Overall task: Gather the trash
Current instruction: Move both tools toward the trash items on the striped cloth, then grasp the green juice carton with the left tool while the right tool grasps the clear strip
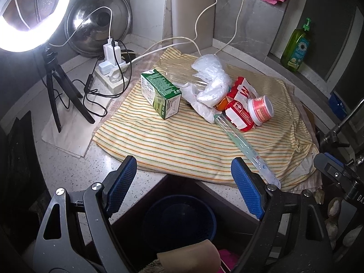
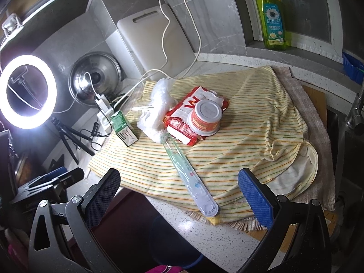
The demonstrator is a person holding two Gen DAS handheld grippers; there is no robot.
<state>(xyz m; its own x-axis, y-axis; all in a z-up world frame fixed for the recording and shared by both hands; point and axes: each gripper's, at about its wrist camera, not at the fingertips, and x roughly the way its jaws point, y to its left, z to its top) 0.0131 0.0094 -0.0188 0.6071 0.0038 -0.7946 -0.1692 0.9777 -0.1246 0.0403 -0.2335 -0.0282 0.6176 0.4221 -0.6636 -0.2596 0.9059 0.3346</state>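
Striped yellow cloth [image 1: 182, 141] is covering the table [image 1: 68, 168], and the trash is lying on it: a green carton [image 1: 161, 93], crumpled clear plastic [image 1: 211, 84], a red wrapper [image 1: 238, 113] and a small tub [image 1: 260, 109]. Left hand-held gripper [image 1: 186, 186] and right hand-held gripper [image 2: 179, 195] are both hovering spread and empty at the near edge

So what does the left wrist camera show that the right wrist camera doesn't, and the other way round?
Only the left wrist view shows the dark blue bin below the counter edge and the orange item tucked among the trash.

Only the right wrist view shows the faucet and the cutting board's handle slot.

Both show the green carton, crumpled clear plastic bag, red wrapper, pink-labelled cup, toothbrush package, striped cloth and open, empty grippers.
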